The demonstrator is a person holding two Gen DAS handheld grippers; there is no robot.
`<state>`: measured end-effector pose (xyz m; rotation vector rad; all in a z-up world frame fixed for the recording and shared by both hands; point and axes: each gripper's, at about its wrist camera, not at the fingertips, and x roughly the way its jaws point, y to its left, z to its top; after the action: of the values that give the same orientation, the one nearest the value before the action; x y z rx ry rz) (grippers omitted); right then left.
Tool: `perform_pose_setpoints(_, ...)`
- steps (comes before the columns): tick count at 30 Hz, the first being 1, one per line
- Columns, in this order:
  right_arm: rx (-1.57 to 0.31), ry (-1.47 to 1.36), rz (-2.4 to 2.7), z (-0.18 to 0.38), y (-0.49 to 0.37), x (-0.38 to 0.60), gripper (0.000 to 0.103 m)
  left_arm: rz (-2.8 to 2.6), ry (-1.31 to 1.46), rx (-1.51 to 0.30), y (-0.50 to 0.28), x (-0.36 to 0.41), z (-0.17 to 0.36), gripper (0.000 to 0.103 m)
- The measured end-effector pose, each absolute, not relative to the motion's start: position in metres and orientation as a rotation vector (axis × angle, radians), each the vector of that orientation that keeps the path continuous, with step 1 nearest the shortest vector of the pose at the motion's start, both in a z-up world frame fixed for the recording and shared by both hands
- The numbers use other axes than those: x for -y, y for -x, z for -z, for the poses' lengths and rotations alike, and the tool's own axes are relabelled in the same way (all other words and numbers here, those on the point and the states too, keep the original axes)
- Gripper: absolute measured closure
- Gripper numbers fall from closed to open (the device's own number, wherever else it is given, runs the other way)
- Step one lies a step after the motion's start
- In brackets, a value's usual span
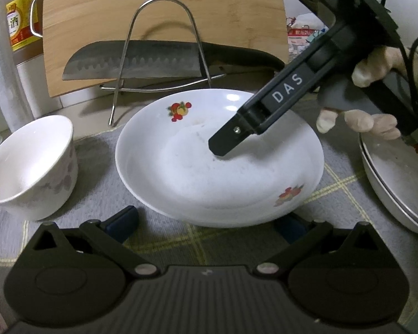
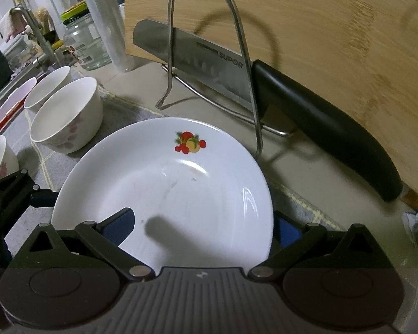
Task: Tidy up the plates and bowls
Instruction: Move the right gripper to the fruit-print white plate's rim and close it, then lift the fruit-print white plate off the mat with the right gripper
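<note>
A white fruit-print plate sits between the spread fingers of the right gripper, one finger over the plate's inside, the other outside its rim; nothing is clamped. The left gripper, also wide open, waits just short of the plate's near edge. A bowl stands to its left, stacked plates to its right. Ahead, a knife rests in a wire rack. A one-sided pinch on glazed rim could slip, likely dropping the plate.
</note>
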<state>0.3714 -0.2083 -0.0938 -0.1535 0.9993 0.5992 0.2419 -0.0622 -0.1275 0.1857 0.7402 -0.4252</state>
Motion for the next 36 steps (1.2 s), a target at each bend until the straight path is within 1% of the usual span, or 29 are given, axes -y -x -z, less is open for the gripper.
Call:
perform_pose_setpoints(8, -1.000, 0.160, -0.652, 0.093, -0.378, 0.208, 0.000, 0.474, -0.203, -0.717, -0.241, 0.060, 0.129, 0.000)
perform_pose_setpoints(22, -1.035, 0.042, -0.778, 0.089, -0.399, 0.213, 0.000, 0.518, -0.220, -0.686, -0.240, 0.056, 0.130, 0.000)
perform_pose_setpoints(26, -1.048, 0.025, -0.788, 0.089, -0.399, 0.215, 0.000, 0.520, -0.279, -0.654, -0.234, 0.061, 0.128, 0.000)
perform_pose_setpoints(36, -1.054, 0.029, -0.800, 0.088, -0.393, 0.213, 0.000, 0.513, -0.279, -0.682, -0.236, 0.060, 0.125, 0.000)
